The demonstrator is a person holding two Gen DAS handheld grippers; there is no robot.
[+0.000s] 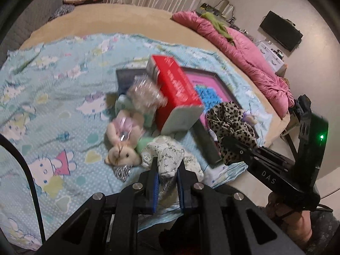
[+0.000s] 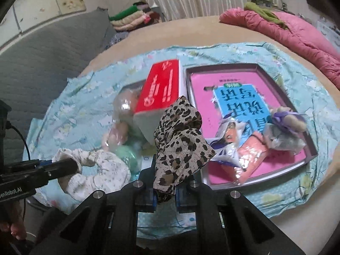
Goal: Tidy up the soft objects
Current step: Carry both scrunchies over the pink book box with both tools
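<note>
My left gripper (image 1: 166, 167) is shut on a white floral cloth (image 1: 167, 155), also in the right wrist view (image 2: 102, 170), at the near edge of the blue blanket. My right gripper (image 2: 165, 191) is shut on a leopard-print cloth (image 2: 180, 140), held up over the near left corner of the dark tray (image 2: 312, 148); the cloth also shows in the left wrist view (image 1: 229, 123). A pink plush rabbit (image 1: 125, 142) in clear wrap lies beside the floral cloth. A small purple-ribbon plush (image 2: 284, 125) and snack packets (image 2: 248, 155) lie in the tray.
A red and white box (image 1: 178, 93) leans between the rabbit and the tray. A pink quilt (image 1: 244, 48) lies at the bed's far right. Folded blankets (image 2: 131, 19) are stacked at the back. The blue cartoon blanket (image 1: 53, 97) covers the bed's near part.
</note>
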